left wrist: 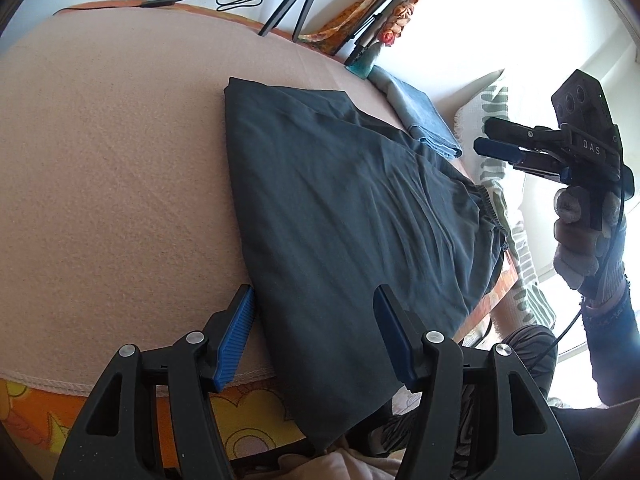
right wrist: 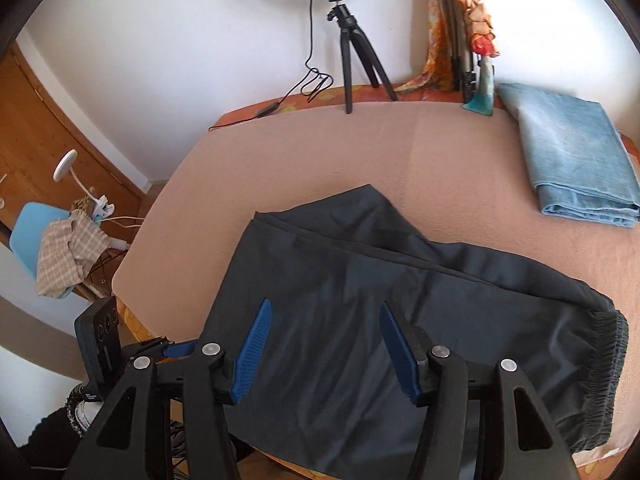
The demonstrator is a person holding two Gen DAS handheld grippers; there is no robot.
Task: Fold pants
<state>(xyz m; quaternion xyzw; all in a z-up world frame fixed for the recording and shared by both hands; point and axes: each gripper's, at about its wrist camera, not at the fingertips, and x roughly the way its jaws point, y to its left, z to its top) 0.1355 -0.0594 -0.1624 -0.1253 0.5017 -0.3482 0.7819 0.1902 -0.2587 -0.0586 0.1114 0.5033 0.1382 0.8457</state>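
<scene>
Dark navy pants lie folded on the pink-covered table, part of them hanging over the near edge. Their elastic waistband is at the right in the right wrist view, where the pants fill the foreground. My left gripper is open and empty, hovering over the pants' near edge. My right gripper is open and empty just above the pants; it also shows in the left wrist view, held in a gloved hand off the table's right side.
A folded light-blue garment lies at the table's far right corner. A ring light on a tripod with a cable stands at the back edge, beside a second tripod draped in patterned cloth. A blue chair with cloth stands at the left.
</scene>
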